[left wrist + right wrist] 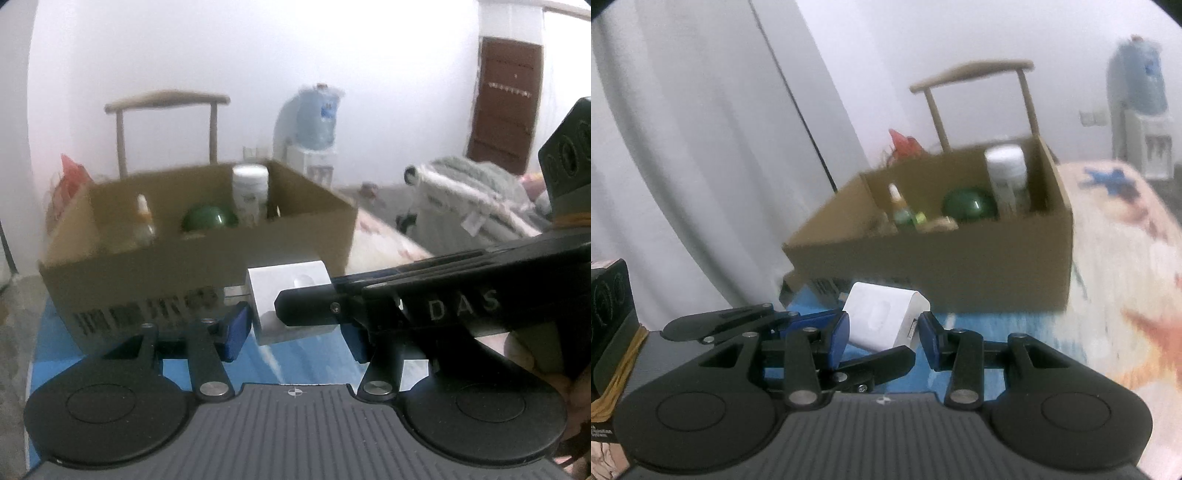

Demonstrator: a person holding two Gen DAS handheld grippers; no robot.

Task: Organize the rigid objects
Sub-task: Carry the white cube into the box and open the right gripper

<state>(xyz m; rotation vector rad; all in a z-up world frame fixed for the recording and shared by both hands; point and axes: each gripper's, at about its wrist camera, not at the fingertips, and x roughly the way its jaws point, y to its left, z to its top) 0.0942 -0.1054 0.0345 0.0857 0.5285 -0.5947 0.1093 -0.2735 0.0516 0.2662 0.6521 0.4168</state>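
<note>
The right gripper (295,314) hid part of the white block (284,284). Motion blur smeared the cardboard box (960,269), leaving its printed markings (144,314) unreadable.

white block (884,319): small rigid box with rounded edges, tilted, lower centre of the right wrist view, in front of the box.
cardboard box (207,266): open-topped, brown, centre-left of the left wrist view.
white bottle (250,194): upright, at the box's far right.
green ball (205,218): mid-box.
small dropper bottle (144,219): upright, left inside the box.
</note>
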